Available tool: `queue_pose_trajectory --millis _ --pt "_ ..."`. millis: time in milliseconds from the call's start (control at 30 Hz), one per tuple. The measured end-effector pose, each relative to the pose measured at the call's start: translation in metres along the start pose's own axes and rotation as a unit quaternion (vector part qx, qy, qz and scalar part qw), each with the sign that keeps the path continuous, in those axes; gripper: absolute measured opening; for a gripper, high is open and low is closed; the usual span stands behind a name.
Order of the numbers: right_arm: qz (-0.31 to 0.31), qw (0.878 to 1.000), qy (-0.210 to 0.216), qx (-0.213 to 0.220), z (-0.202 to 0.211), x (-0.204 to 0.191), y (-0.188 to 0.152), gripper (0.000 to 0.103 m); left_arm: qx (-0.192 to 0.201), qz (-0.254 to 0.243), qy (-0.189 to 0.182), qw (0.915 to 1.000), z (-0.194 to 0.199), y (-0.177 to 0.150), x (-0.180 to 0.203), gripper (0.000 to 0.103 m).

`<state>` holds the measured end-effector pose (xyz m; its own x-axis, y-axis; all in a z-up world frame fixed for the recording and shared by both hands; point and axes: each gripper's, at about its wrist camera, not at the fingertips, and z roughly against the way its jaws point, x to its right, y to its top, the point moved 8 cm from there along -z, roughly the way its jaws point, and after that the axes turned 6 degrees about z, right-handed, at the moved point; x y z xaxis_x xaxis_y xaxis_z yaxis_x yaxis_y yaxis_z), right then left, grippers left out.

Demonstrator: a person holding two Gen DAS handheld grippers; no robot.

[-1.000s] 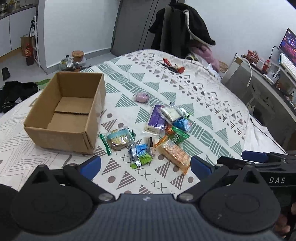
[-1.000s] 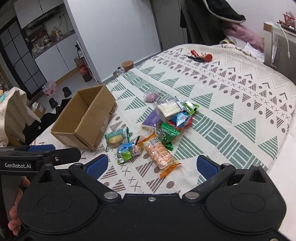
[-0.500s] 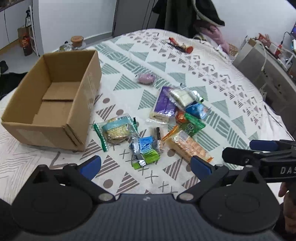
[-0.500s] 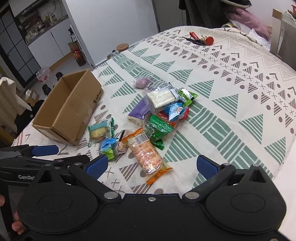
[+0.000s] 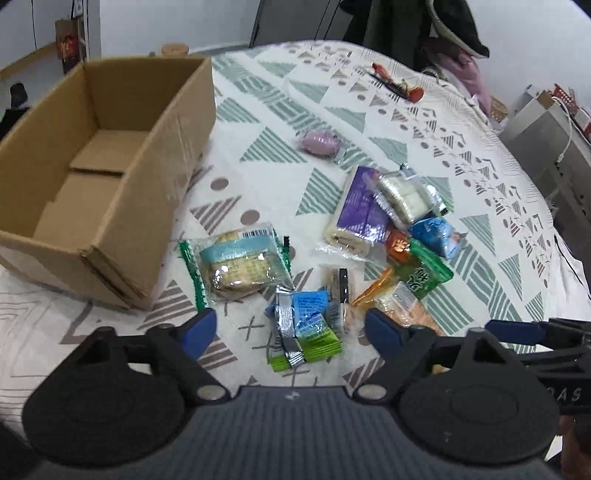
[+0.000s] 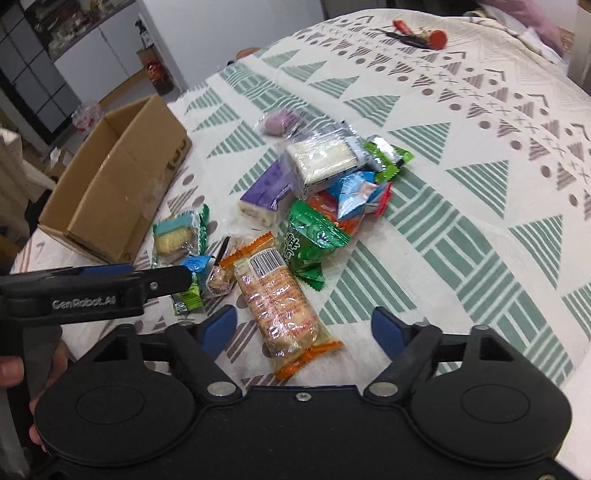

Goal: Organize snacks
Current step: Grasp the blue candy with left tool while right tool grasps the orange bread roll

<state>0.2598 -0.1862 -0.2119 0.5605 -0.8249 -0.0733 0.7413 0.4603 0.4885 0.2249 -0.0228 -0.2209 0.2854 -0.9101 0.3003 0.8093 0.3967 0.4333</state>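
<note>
Left wrist view: my left claw (image 5: 291, 328) has dropped closer, jaws wide and empty, over the blue-green packet (image 5: 304, 328) at lower centre. Box (image 5: 110, 236), upper left, remains empty. My right claw (image 6: 304, 325) gapes above the cracker pack (image 6: 277, 299).

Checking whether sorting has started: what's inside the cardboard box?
No snacks show in the cardboard box, only its bare flap floor. Its near wall hides the closest strip of floor.

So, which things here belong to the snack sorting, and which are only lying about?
For the job: cardboard box; cracker pack; blue-green packet; purple roll cake; orange-ended biscuit pack; green bag.

Lying about: red items; dark coat.
</note>
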Motion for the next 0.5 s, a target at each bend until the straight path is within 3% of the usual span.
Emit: queue_pose_trajectory --millis 67,133,367,467,500 --pt "0.01 1.0 -0.005 -0.003 -0.007 0.0 0.003 0.074 -0.012 0.005 0.001 0.9999 -0.009 -0.001 -0.002 0.066" --pt "0.012 1.0 -0.005 -0.01 -0.012 0.001 0.004 0.071 -0.027 0.01 0.002 0.9996 -0.017 -0.003 -0.003 0.057" --pt "0.033 0.999 0.003 -0.027 -0.028 -0.006 0.003 0.065 -0.037 0.008 0.002 0.9993 -0.03 -0.005 0.001 0.039" --pt "0.041 0.999 0.009 -0.034 -0.035 -0.01 0.005 0.052 -0.04 -0.003 -0.001 0.9992 -0.032 -0.005 0.005 0.034" --pt "0.044 0.998 0.011 -0.037 -0.037 -0.011 0.005 0.042 -0.041 -0.01 0.003 0.9991 -0.032 -0.005 0.006 0.034"
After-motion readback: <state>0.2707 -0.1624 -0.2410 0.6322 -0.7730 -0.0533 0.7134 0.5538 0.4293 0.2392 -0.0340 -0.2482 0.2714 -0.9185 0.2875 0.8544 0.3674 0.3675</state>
